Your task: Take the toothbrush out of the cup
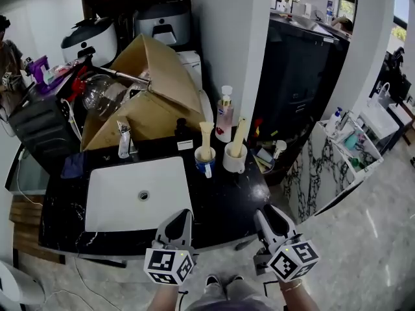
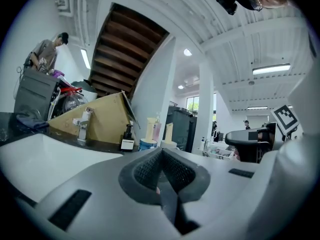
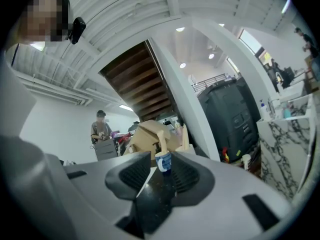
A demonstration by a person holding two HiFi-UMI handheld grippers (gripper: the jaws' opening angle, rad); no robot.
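Observation:
Two cups stand on the black counter [image 1: 227, 196] behind the sink. A blue-patterned cup [image 1: 205, 161] holds an upright cream toothbrush [image 1: 206, 135]. To its right a white cup [image 1: 234, 159] holds another cream toothbrush [image 1: 239, 136]. My left gripper [image 1: 183, 214] hovers at the counter's front edge with its jaws shut and nothing between them. My right gripper [image 1: 266, 214] is beside it at the front edge, open and empty. In the right gripper view the blue cup [image 3: 163, 161] and its toothbrush [image 3: 162, 145] show far off through the gap of the right gripper [image 3: 161, 168].
A white sink [image 1: 110, 203] with a chrome faucet [image 1: 124, 141] fills the counter's left. Behind the cups are a pink bottle [image 1: 225, 116], a dark soap bottle [image 1: 181, 133] and a tilted cardboard box [image 1: 155, 83]. A marble shelf unit [image 1: 340, 154] stands at the right. A person [image 1: 8, 57] stands far left.

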